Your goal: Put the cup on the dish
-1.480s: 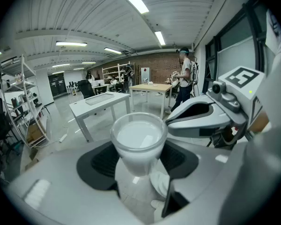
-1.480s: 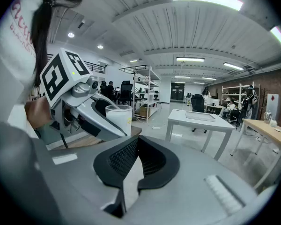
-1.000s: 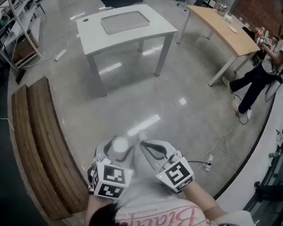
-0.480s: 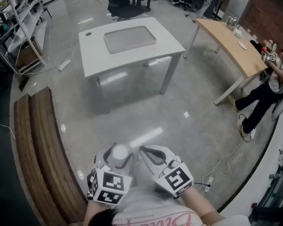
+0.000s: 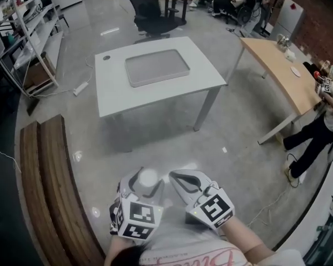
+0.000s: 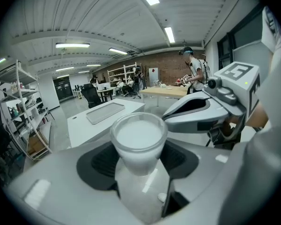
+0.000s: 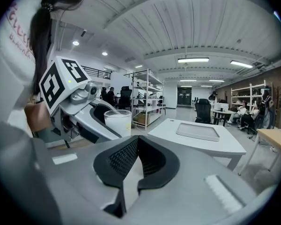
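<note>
A white cup (image 5: 148, 178) stands upright between the jaws of my left gripper (image 5: 146, 183), which is shut on it low in the head view. In the left gripper view the cup (image 6: 139, 139) fills the gap between the pads, rim up. My right gripper (image 5: 175, 176) hangs beside it, shut and empty; its tips meet in the right gripper view (image 7: 136, 138). The dish is a grey rectangular tray (image 5: 157, 67) lying on a white table (image 5: 116, 93) well ahead of both grippers, also in the left gripper view (image 6: 105, 112) and the right gripper view (image 7: 197, 130).
Grey floor lies between me and the table. A wooden bench (image 5: 50, 182) runs along the left. Metal shelves (image 5: 22, 32) stand at the far left, a black office chair (image 5: 150, 10) behind the table, a wooden table (image 5: 277, 60) and a person (image 5: 322, 126) at the right.
The white table and tray have come nearer and lower in the head view as I move toward them. Both grippers keep the same pose, the cup still held.
</note>
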Available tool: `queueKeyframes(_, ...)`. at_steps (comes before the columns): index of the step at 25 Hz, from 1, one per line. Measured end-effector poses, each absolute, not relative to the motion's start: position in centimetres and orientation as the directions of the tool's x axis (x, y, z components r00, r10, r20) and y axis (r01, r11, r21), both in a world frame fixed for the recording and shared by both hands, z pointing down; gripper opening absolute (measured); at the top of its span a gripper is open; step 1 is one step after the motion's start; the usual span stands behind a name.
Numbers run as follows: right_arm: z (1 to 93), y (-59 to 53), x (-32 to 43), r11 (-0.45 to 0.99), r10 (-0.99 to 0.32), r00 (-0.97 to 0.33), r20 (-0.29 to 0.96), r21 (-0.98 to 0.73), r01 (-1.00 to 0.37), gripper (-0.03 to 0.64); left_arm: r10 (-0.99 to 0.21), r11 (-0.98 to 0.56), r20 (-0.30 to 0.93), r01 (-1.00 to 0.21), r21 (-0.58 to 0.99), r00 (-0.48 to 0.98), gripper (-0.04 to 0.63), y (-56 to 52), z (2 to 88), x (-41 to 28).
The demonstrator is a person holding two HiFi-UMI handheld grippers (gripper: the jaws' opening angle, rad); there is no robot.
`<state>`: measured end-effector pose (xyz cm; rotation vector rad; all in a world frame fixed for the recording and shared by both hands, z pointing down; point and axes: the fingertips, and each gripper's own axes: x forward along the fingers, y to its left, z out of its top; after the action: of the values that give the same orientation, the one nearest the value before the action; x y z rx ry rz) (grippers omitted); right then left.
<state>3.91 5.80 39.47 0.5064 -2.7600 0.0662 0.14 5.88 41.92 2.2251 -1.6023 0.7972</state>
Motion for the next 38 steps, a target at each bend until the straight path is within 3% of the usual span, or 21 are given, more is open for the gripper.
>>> queueKeyframes(18,40.2,-4.6,1.7,0.924,-0.372,-0.867,0.331,0.039,-0.381,0.002,-0.766,-0.366,0.585,-0.929,-0.059,0.265,0.259,-4.6,42.3,-2.9)
queueKeyframes(29,40.8,-14.8,-0.7,0.893,-0.431,-0.825,0.366,0.043,-0.448,0.002,-0.765,-0.393,0.569,-0.919,-0.039,0.303,0.259,-16.4,43.2,-6.0)
queueKeyframes(38,42.3,-22.6,-3.6,0.9,-0.398,-0.817,0.417,0.006,-0.436,0.002,-0.802,-0.368,0.517,-0.929,-0.032,0.299,0.259,-28.2,44.6,-8.2)
